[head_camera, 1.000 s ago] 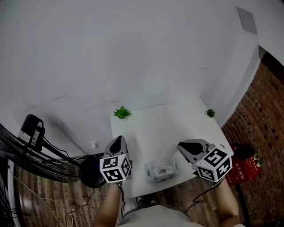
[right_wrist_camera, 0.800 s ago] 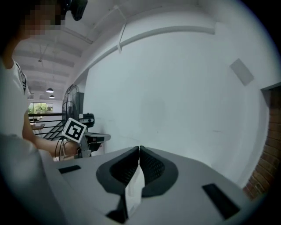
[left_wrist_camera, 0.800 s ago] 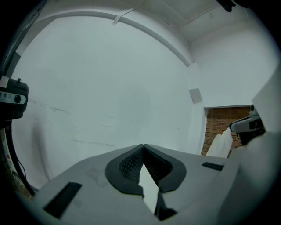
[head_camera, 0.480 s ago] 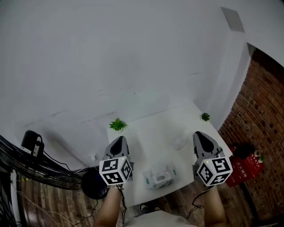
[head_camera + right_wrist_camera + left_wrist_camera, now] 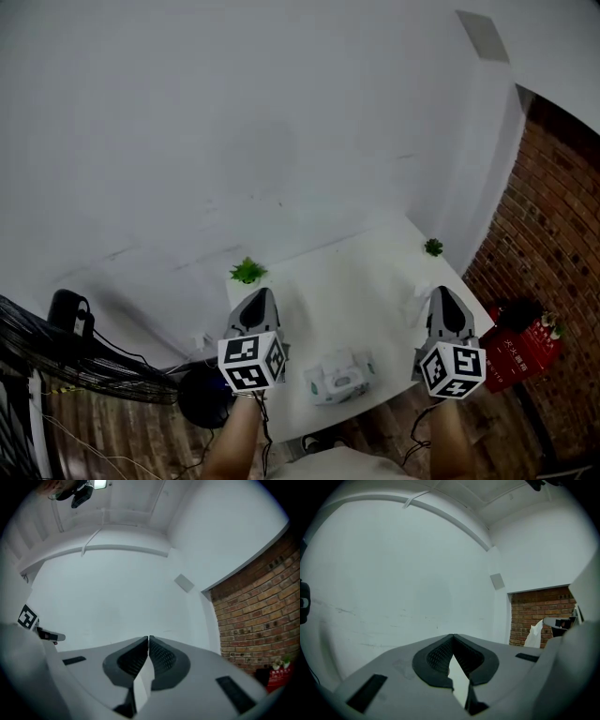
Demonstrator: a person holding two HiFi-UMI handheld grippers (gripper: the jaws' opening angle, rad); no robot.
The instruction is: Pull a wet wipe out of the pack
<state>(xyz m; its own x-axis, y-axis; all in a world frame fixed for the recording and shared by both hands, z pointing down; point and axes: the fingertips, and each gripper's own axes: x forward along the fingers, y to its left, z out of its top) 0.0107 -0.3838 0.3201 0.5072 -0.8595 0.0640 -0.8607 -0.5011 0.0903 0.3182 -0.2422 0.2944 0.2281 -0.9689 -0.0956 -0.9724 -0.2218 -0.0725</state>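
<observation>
The small white wipe pack [image 5: 339, 378] lies on the white table [image 5: 356, 272] between the clenched, empty left gripper [image 5: 262, 294] and the right gripper [image 5: 442, 292], which pinches a thin white wipe [image 5: 533, 637] high above it.

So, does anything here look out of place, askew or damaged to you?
Nothing looks spilled or damaged. The only thing off the table is a white wet wipe, which seems to dangle from the right gripper, whose jaws are together. The wipes pack lies near the table's front edge.
</observation>
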